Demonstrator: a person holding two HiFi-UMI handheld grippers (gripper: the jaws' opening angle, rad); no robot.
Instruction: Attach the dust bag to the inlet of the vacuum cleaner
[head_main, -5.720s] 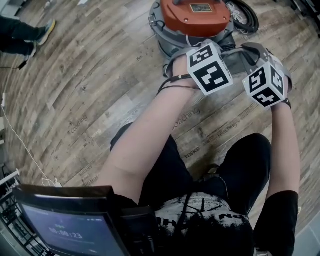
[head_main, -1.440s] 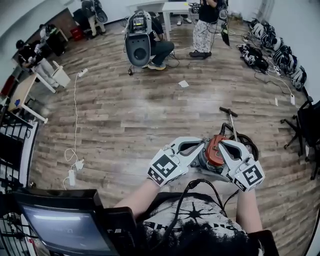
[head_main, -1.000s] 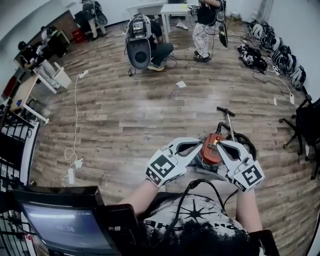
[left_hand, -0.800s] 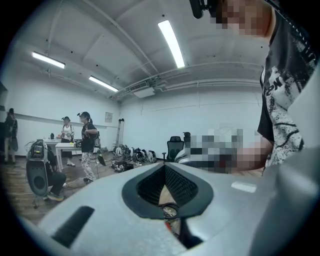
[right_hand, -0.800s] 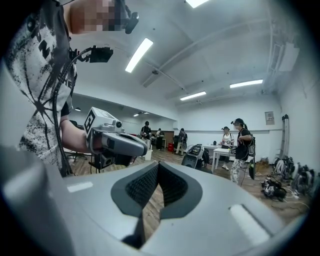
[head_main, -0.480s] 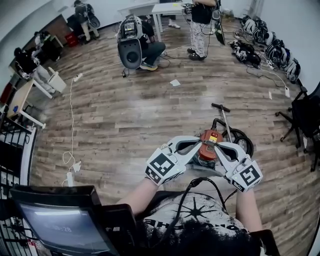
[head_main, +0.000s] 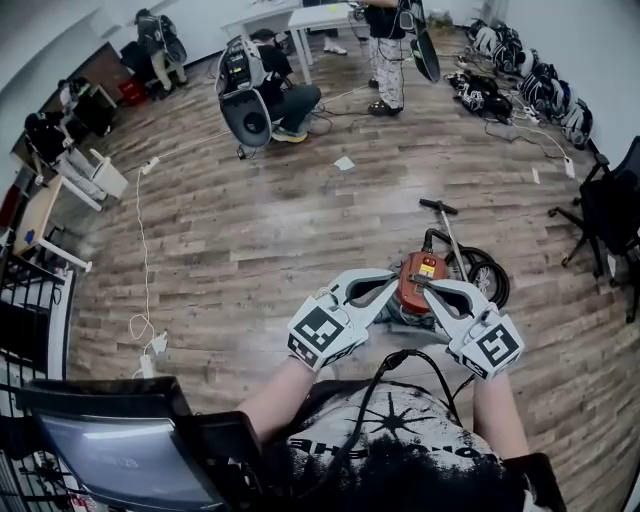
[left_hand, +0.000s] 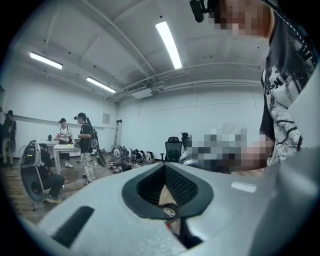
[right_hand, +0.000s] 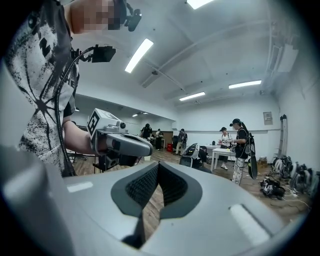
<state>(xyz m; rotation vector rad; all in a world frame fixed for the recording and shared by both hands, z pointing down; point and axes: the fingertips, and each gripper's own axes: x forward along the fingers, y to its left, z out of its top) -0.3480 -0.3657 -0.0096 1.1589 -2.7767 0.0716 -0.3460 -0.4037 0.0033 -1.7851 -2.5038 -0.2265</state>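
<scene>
The vacuum cleaner (head_main: 418, 283), with an orange top, stands on the wood floor below my hands. Its black hose coil (head_main: 483, 275) and wand (head_main: 445, 215) lie beside it. No dust bag shows in any view. Both grippers are raised level in front of my chest, angled toward each other above the vacuum. The left gripper (head_main: 390, 279) (left_hand: 164, 168) is shut with nothing between its jaws. The right gripper (head_main: 424, 286) (right_hand: 157, 165) is shut and empty too. In the right gripper view the left gripper (right_hand: 120, 143) shows close by.
A white cable (head_main: 140, 250) trails along the floor at left. A seated person (head_main: 285, 95) and a standing person (head_main: 390, 40) are by a white table (head_main: 320, 15) at the far end. Bags (head_main: 520, 80) line the right wall; an office chair (head_main: 610, 215) stands at right.
Several seconds ago I crouched over the vacuum with both grippers low at it; now I stand upright with them raised. Over the last second both stay shut and nearly still.
</scene>
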